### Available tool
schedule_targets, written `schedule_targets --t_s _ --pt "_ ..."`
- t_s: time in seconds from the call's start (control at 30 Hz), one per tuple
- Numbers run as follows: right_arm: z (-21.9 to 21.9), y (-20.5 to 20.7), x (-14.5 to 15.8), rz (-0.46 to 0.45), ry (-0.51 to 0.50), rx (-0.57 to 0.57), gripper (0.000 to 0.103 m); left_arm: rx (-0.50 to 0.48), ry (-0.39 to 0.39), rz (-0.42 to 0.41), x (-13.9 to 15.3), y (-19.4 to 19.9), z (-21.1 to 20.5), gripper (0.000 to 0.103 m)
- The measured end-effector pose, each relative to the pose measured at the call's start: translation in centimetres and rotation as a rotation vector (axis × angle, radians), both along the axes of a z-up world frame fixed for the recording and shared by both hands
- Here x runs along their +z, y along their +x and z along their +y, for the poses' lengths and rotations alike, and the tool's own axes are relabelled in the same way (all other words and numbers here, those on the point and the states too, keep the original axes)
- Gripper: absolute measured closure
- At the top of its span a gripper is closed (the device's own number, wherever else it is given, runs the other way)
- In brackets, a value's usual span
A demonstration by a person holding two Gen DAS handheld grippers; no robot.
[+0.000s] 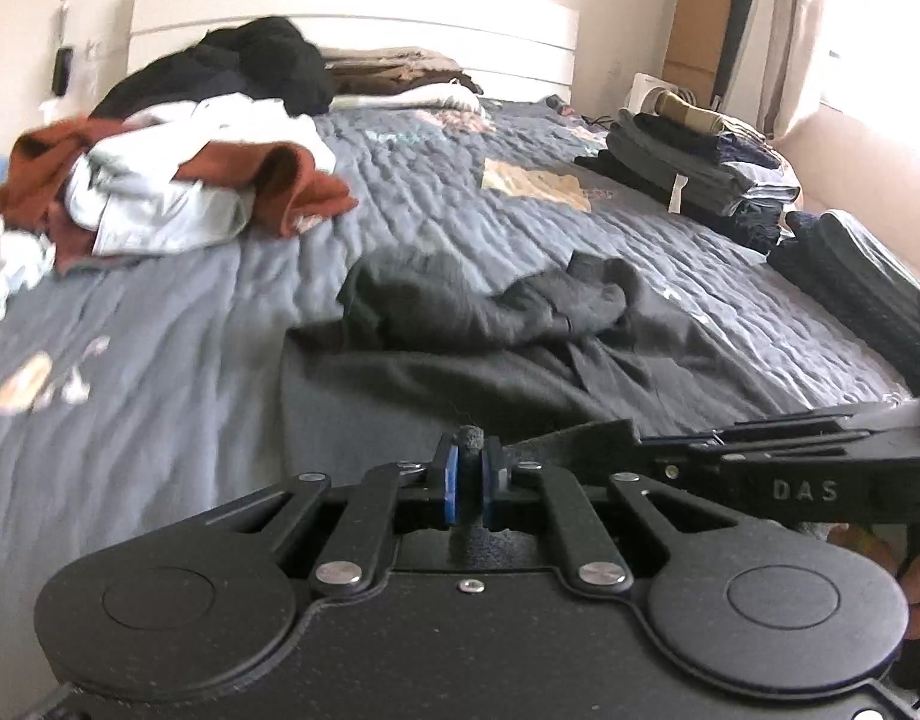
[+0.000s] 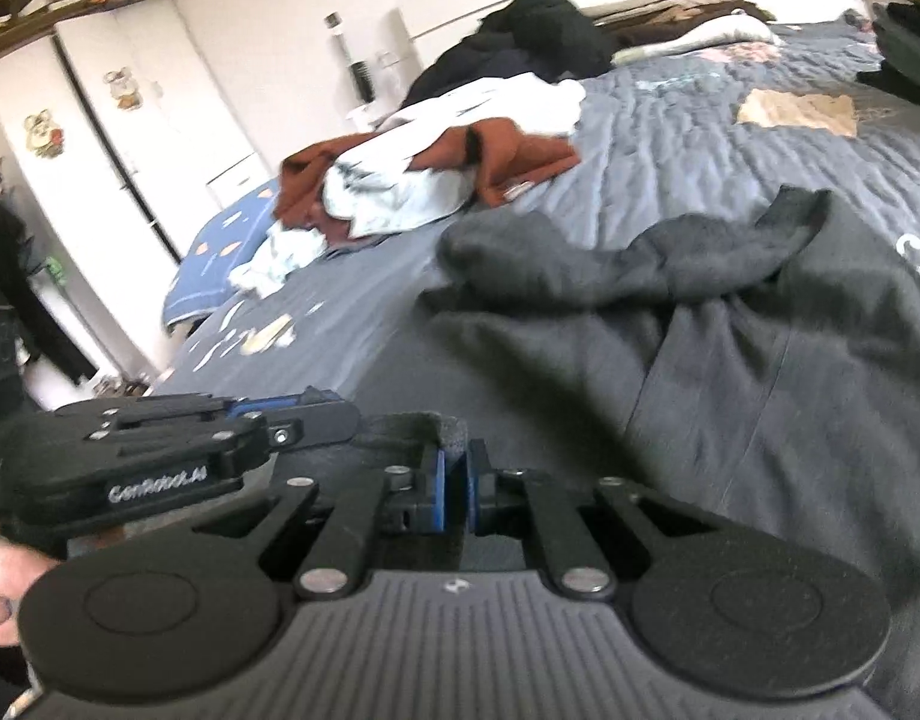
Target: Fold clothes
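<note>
The left gripper [image 1: 471, 459] has its blue pads [image 1: 450, 480] pressed together on a small fold of the dark grey garment [image 1: 490, 330]. The right gripper [image 2: 454, 468] is likewise closed, pinching the near hem of the same garment [image 2: 730, 330] between its blue pads [image 2: 439, 492]. The two grippers sit close beside each other at the near edge of the garment; each appears side-on in the other's camera. The garment lies spread and rumpled on the grey quilted bedspread [image 1: 430, 180], with its far end bunched up. A loose pile of unfolded clothes [image 1: 178, 180], rust-brown, pale blue and black, lies toward the headboard [image 1: 352, 6] on the left of the bed. A stack of folded clothes [image 1: 694, 162] sits at the far right edge of the bed. White wardrobes [image 2: 100, 138] stand along the wall in the right wrist view.
</note>
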State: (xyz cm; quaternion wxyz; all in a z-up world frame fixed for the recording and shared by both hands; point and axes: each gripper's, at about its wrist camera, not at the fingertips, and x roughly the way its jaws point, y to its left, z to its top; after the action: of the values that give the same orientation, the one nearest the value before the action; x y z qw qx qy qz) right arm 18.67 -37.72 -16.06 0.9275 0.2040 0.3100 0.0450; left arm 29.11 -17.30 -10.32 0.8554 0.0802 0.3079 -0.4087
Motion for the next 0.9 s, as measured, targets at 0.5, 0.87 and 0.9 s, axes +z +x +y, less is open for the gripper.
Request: schedule_targets --t_s 0.5,0.87,0.9 --pt "-1.5 0.0 0.5 0.033 -0.088 -0.014 0.078 0.004 0.041 0.062 -0.6 -0.4 3.7 0.078" --pt "2.6 -16.2 1.6 0.077 -0.076 0.114 0.071 -0.023 0.014 0.201 0.4 -12.8 13.1 0.072" --pt "3.0 -17.1 1.2 0.087 -0.080 0.118 0.071 -0.017 0.017 0.205 0.1 -13.2 13.2 0.071"
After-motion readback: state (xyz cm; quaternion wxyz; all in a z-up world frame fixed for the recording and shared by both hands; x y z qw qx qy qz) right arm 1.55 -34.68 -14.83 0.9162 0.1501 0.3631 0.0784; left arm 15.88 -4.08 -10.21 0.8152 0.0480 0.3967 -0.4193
